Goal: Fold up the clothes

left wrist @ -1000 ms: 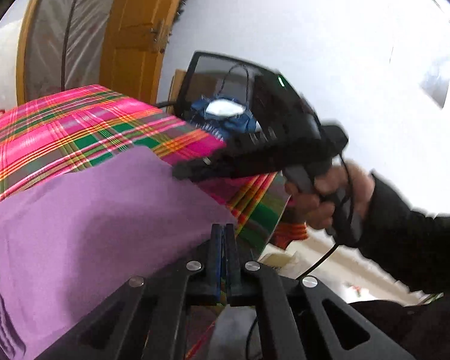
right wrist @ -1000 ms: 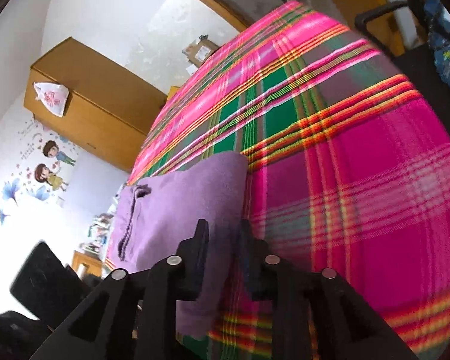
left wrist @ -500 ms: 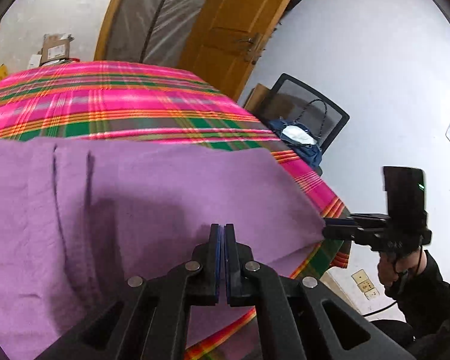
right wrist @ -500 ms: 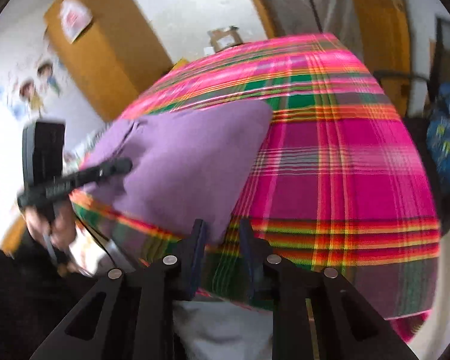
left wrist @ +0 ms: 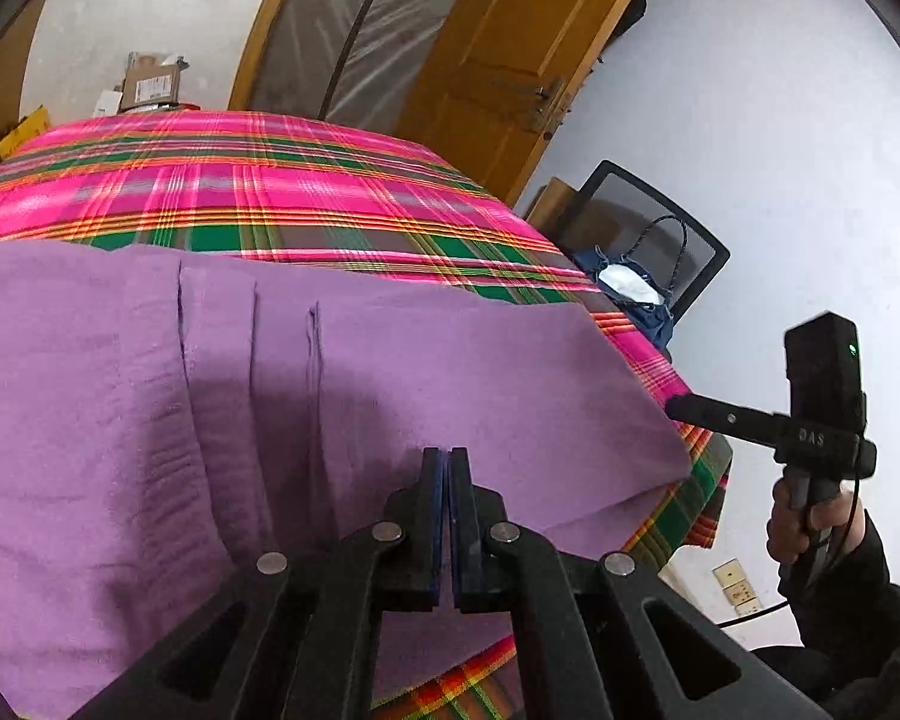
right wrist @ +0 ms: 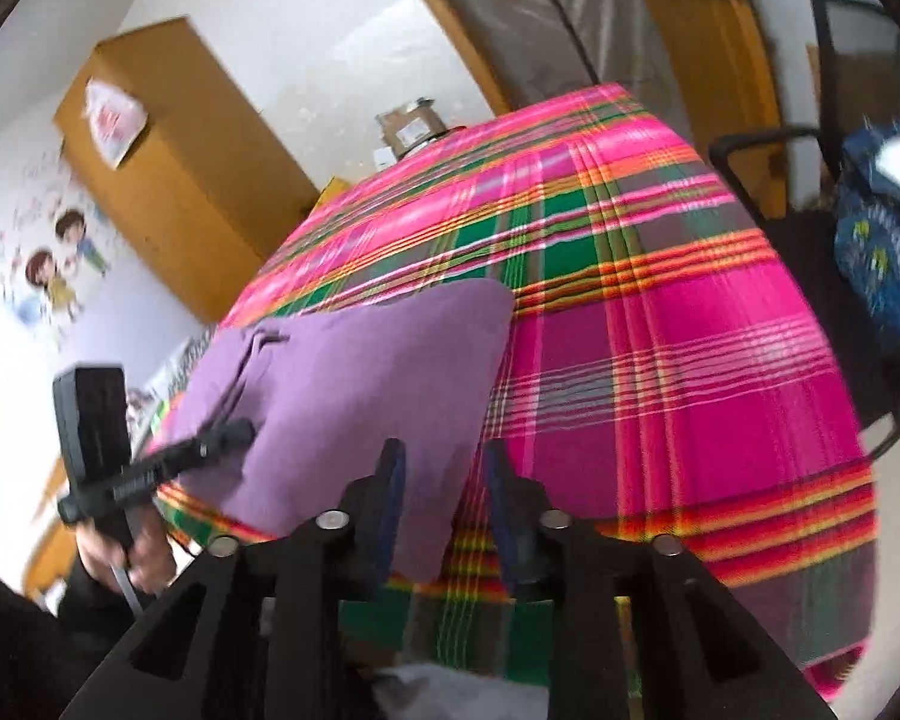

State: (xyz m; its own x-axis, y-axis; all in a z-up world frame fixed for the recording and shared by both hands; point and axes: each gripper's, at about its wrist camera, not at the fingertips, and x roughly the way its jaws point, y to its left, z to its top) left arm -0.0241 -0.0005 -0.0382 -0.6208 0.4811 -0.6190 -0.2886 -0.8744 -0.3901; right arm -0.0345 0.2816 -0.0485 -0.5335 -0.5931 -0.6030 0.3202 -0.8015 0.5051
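A folded purple garment lies on the pink plaid tablecloth, its near part hanging over the table's front edge. My left gripper is shut with nothing between its pads, just above the garment's near edge. In the right wrist view the garment lies at the table's left front, and my right gripper is open above its near right corner, holding nothing. The right gripper also shows in the left wrist view, at the garment's right corner. The left gripper shows in the right wrist view, over the garment's left side.
A black mesh chair with a blue bag stands right of the table. A wooden door and plastic-covered frame are behind. A wooden cabinet stands at the left; cardboard boxes sit beyond the far edge.
Both grippers have pulled back toward the table's front edge. The right gripper's jaws have opened wider and it has come off the garment. The left gripper stayed shut.
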